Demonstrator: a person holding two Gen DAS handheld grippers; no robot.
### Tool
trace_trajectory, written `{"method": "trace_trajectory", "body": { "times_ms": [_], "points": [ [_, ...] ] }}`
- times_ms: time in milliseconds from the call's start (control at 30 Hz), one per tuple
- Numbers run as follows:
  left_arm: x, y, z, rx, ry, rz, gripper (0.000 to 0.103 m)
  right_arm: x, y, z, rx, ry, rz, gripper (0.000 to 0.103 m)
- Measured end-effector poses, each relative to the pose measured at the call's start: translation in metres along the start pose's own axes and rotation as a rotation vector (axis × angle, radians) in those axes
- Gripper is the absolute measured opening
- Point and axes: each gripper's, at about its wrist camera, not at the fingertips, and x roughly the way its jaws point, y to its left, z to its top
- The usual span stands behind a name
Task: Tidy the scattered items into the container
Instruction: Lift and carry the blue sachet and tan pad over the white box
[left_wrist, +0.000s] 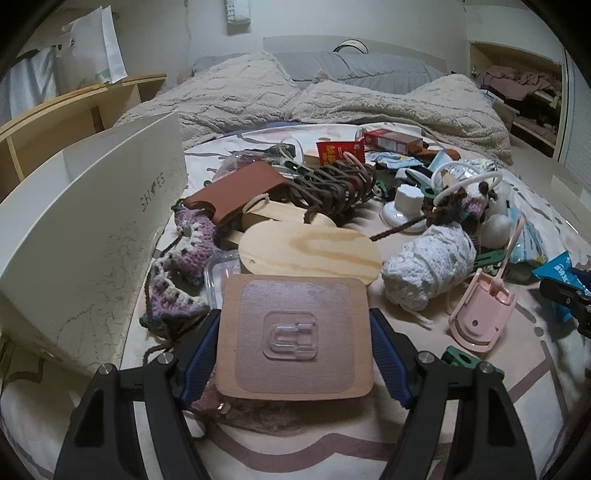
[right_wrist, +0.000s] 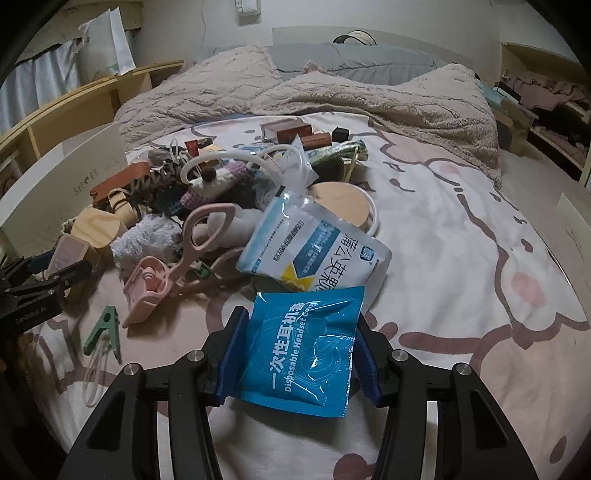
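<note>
My left gripper (left_wrist: 293, 332) is shut on a flat wooden square with a clear sticky hook pad (left_wrist: 293, 336), held just above the bed. A white shoe box (left_wrist: 92, 236) stands close at its left. My right gripper (right_wrist: 299, 350) is shut on a blue disposable headset cover packet (right_wrist: 306, 347), held above the bedsheet. The left gripper with the wooden square also shows at the far left of the right wrist view (right_wrist: 55, 273). A pile of scattered items lies ahead: an oval wooden board (left_wrist: 310, 251), a white crochet bundle (left_wrist: 428, 266), a pink scoop tool (left_wrist: 484, 314), a brown leather pouch (left_wrist: 236, 192).
A white and blue sachet (right_wrist: 314, 247), a round wooden lid (right_wrist: 343, 203), a green clip (right_wrist: 103, 332) and small boxes (right_wrist: 288, 131) lie on the sheet. A beige blanket (right_wrist: 332, 96) is bunched at the back. Wooden shelves (left_wrist: 55, 114) stand at left.
</note>
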Motion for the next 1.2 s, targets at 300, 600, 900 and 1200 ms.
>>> {"method": "trace_trajectory", "body": {
  "times_ms": [300, 600, 900, 1200],
  "points": [
    [-0.01, 0.006, 0.005, -0.019, -0.033, 0.001, 0.076, -0.008, 0.0, 0.006, 0.009, -0.033, 0.003, 0.054],
    [-0.022, 0.009, 0.008, -0.023, -0.065, -0.004, 0.076, -0.015, 0.005, 0.01, 0.003, -0.058, 0.004, 0.054],
    [-0.038, 0.002, 0.019, 0.002, -0.105, -0.025, 0.076, -0.029, 0.022, 0.027, -0.044, -0.119, -0.003, 0.054],
    [-0.055, 0.005, 0.052, 0.022, -0.168, -0.043, 0.076, -0.039, 0.037, 0.053, -0.063, -0.168, 0.015, 0.054]
  ]
}}
